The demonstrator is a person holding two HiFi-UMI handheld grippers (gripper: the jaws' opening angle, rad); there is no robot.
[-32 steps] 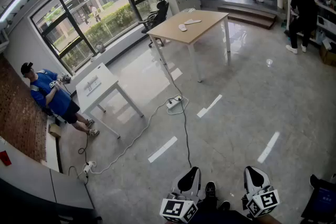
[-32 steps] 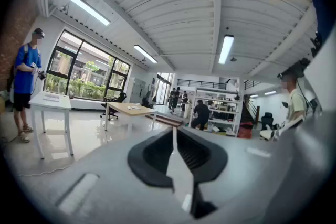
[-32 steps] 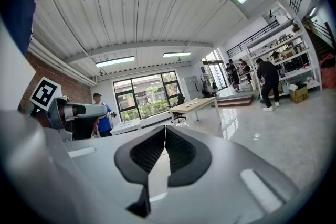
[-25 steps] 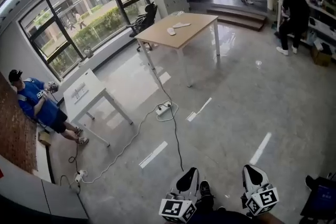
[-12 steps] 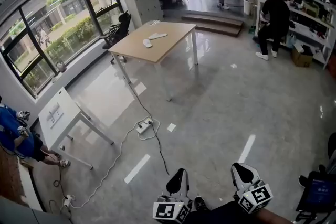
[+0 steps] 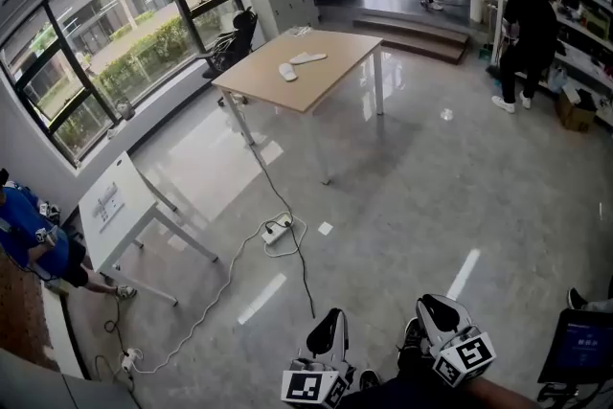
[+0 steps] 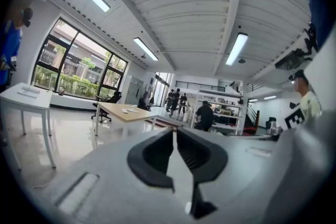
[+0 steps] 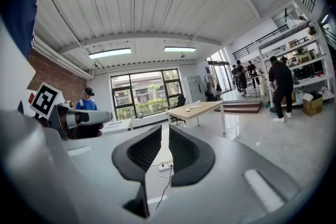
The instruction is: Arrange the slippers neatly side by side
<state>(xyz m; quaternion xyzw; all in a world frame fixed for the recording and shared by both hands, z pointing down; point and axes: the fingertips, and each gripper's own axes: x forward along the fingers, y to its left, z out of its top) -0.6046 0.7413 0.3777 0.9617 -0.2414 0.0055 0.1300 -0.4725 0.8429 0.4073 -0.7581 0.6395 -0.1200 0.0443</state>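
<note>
Pale wood well across the room: a tabletop [image 6: 321,91] carrying both slippers, the far slipper [image 6: 307,58] toward the back edge, the near slipper [image 6: 287,72] just beside it and turned at a different angle. Apart and not parallel, so not yet a neat pair by the look of it. Too small from here to tell toes from heels.

Low at the bottom of the head view, left hand-held gripper [image 6: 329,321] and right hand-held gripper [image 6: 433,306], both carried level and aimed toward that tabletop, presumably because nothing needs holding during the approach. Left: jaws all but together, a mere sliver of light at the tips, nothing between. Right: jaws just been opening, now a narrow gap apart, only floor and cable showing through, gripping nothing. Probably an early readying for the first pick-up.

Between here and the tabletop, glossy grey floor [image 6: 412,168] with a power strip [image 6: 276,231] and its cable [image 6: 302,278] trailing toward the feet: worth stepping round. Off to the left, a small white table [image 6: 115,196], no part of the job.

Approach stage only; all the arranging yet to do. Likely next: close in, take one slipper by its edge, swing it alongside the other, toes the same way.
</note>
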